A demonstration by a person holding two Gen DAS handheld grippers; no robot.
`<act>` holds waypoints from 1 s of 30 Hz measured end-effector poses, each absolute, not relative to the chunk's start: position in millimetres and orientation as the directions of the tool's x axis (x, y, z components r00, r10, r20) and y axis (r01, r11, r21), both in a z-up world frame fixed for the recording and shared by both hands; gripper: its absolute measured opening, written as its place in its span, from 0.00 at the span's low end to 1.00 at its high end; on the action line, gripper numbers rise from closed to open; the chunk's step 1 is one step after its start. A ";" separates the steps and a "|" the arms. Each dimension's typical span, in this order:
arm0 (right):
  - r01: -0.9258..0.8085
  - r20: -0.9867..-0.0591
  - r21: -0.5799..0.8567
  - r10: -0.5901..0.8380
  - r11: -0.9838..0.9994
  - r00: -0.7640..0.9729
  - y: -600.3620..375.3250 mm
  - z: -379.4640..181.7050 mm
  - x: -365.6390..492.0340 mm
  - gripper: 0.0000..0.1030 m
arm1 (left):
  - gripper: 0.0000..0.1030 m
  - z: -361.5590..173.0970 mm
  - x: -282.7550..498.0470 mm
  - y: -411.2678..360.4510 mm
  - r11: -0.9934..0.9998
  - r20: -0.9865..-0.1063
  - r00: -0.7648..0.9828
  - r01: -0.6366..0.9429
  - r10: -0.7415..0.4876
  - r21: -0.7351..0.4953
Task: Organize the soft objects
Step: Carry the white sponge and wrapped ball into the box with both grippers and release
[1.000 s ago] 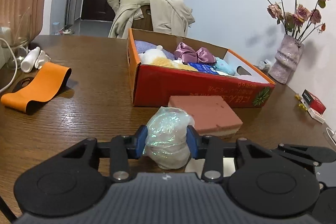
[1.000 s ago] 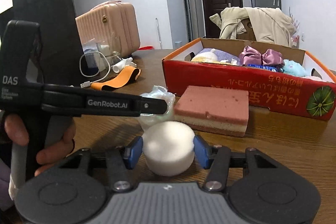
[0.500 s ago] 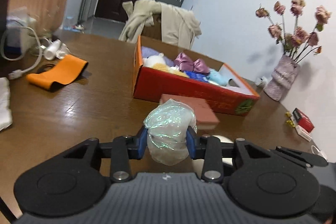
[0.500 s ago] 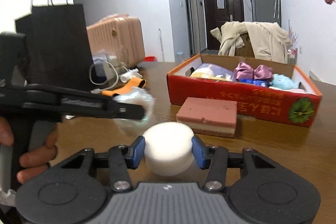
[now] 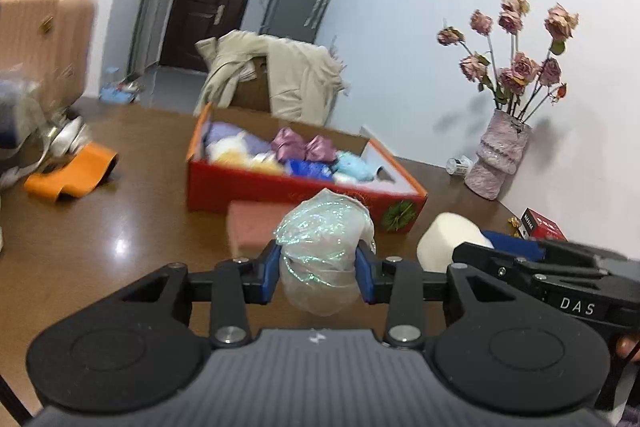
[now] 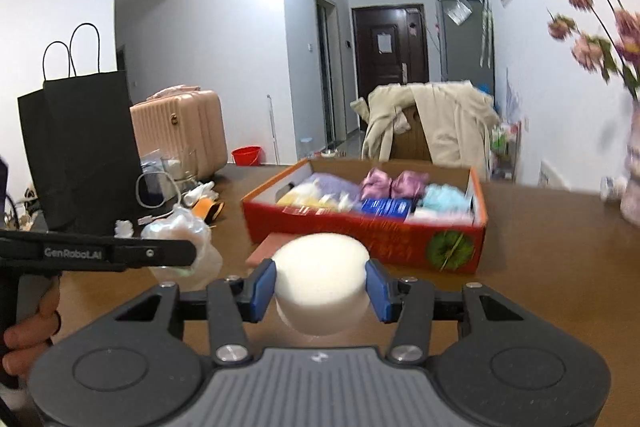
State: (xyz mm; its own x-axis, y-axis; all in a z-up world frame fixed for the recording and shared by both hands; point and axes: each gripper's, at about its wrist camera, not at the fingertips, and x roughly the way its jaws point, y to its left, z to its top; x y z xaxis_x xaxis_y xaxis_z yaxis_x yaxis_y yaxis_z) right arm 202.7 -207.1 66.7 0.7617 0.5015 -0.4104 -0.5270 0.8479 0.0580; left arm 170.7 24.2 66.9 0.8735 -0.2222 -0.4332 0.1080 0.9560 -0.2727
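Lower centre of left view: left gripper pinches crinkly iridescent plastic bundle. Right gripper clamps smooth white foam puck. Beyond, blurred, probably cardboard: red box holding plush items.

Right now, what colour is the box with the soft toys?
Red box with an orange rim and a green emblem; clearest in the right wrist view.

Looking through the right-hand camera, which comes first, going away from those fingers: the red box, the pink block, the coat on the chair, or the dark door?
1. Pink block, on the table just beyond the white foam puck held in the right gripper.
2. Red box, right behind the block.
3. Coat, draped over a chair past the table.
4. Dark door, down the hallway.
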 end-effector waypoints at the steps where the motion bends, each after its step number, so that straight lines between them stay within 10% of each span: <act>1: -0.535 -0.407 0.051 0.507 0.843 0.760 -209.6 71.5 212.4 0.47 | 0.37 73.7 185.0 19.1 0.960 -0.429 0.875 0.121 -0.223 -0.253; 16: -0.545 -0.571 0.109 0.501 0.831 0.651 -165.1 28.5 451.0 0.47 | 0.39 38.8 441.9 3.5 0.982 -0.642 0.753 0.034 -0.147 -0.186; 30: -0.538 -0.604 0.038 0.448 0.842 0.659 -173.9 34.1 433.2 0.73 | 0.68 38.2 421.5 4.2 0.964 -0.663 0.712 0.079 -0.233 -0.254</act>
State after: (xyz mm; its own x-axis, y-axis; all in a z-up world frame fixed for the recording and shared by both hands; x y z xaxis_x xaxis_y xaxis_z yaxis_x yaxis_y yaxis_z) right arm 433.2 -173.9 34.1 0.6594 0.4482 -0.6036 -0.5377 0.8423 0.0379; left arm 421.5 4.2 38.2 0.7116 -0.2326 -0.6629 0.0787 0.9640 -0.2539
